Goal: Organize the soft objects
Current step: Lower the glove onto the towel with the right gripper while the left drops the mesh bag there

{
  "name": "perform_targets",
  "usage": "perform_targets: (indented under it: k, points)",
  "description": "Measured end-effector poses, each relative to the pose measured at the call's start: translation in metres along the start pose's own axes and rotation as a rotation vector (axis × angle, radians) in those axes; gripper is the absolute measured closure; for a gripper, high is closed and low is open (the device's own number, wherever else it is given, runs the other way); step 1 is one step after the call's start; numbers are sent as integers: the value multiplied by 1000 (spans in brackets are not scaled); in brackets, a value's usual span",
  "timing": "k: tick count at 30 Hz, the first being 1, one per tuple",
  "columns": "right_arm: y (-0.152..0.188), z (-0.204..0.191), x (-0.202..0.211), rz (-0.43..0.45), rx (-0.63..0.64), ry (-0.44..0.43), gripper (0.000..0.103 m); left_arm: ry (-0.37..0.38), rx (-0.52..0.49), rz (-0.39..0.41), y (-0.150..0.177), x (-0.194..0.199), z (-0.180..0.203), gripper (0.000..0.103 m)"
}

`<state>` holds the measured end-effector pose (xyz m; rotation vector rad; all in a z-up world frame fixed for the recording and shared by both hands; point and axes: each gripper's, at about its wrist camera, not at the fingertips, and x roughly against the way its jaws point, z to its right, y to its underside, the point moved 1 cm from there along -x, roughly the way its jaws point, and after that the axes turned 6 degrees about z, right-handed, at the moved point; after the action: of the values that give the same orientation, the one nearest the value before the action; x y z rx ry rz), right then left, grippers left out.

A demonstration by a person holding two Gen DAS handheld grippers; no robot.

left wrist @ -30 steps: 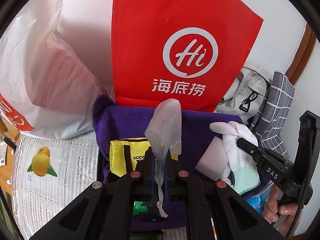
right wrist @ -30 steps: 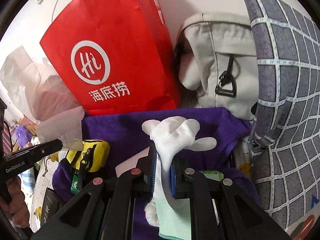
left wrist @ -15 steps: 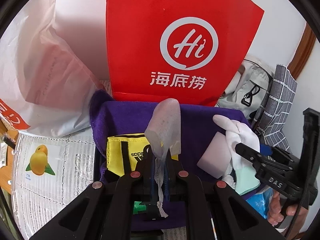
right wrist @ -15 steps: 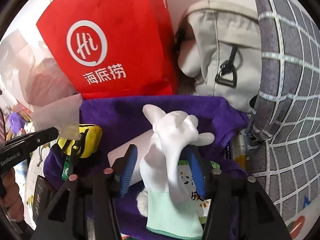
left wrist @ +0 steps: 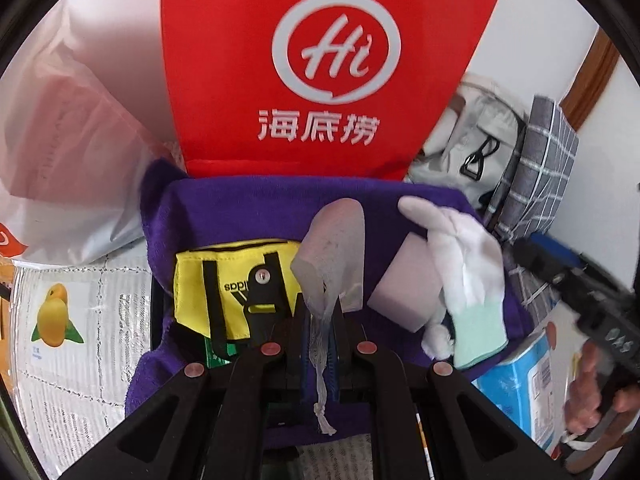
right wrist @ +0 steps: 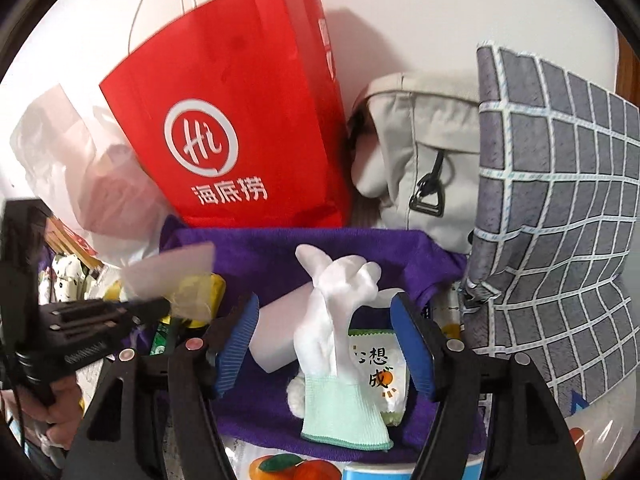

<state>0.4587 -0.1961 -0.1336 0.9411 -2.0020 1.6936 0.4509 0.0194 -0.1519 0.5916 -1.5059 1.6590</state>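
White glove (right wrist: 340, 320) — free between right tool (right wrist: 324, 344) pads

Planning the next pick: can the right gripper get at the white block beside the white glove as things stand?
Probably yes. The right gripper is open and empty, but the white knit glove with mint cuff stands between its jaws, partly covering the white foam block behind it.

R tongs (right wrist: 324, 340) just opened, letting go of white glove (right wrist: 340, 320)
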Motion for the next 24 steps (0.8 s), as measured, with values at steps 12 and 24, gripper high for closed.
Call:
perform_targets:
  k: [12,24]
  points:
    - [-2,-11,15,22,64,12,35,-44,-8,-79,7,-19,-3,95]
    - [-2,-16,15,22,96,30,35,-112,1,-71,3,-17,-10,65]
